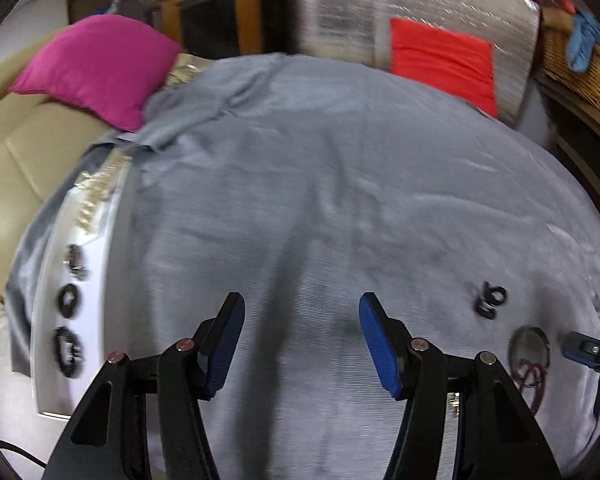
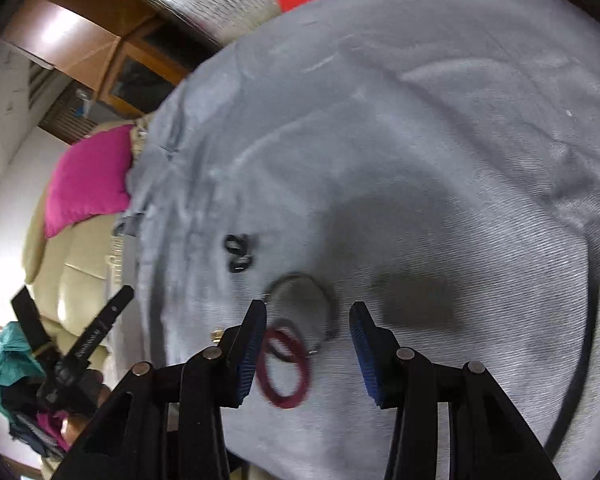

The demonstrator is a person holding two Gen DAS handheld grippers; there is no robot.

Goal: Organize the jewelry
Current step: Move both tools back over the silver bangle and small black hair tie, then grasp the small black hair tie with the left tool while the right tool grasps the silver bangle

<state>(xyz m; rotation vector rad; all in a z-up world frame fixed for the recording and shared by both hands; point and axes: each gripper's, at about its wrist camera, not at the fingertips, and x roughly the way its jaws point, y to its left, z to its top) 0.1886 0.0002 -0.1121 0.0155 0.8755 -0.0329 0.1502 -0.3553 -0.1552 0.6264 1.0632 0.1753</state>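
A grey cloth (image 1: 320, 184) covers the table. On its left edge a white jewelry tray (image 1: 100, 248) holds a pale chain (image 1: 100, 196) and three dark rings (image 1: 70, 316). My left gripper (image 1: 302, 308) is open and empty over bare cloth. Small dark rings (image 1: 490, 299) lie to its right, also in the right wrist view (image 2: 238, 254). A grey hoop bangle (image 2: 304, 306) and dark red bangles (image 2: 286, 370) lie under my right gripper (image 2: 308, 314), which is open above them. Its blue tip shows in the left wrist view (image 1: 584, 347).
A magenta cushion (image 1: 96, 68) lies on a beige sofa (image 1: 16, 168) to the left. A red cushion (image 1: 444, 60) and a silver padded sheet (image 1: 380, 8) stand behind the table. A wicker basket (image 1: 576, 64) is at the far right. The left gripper shows in the right wrist view (image 2: 72, 344).
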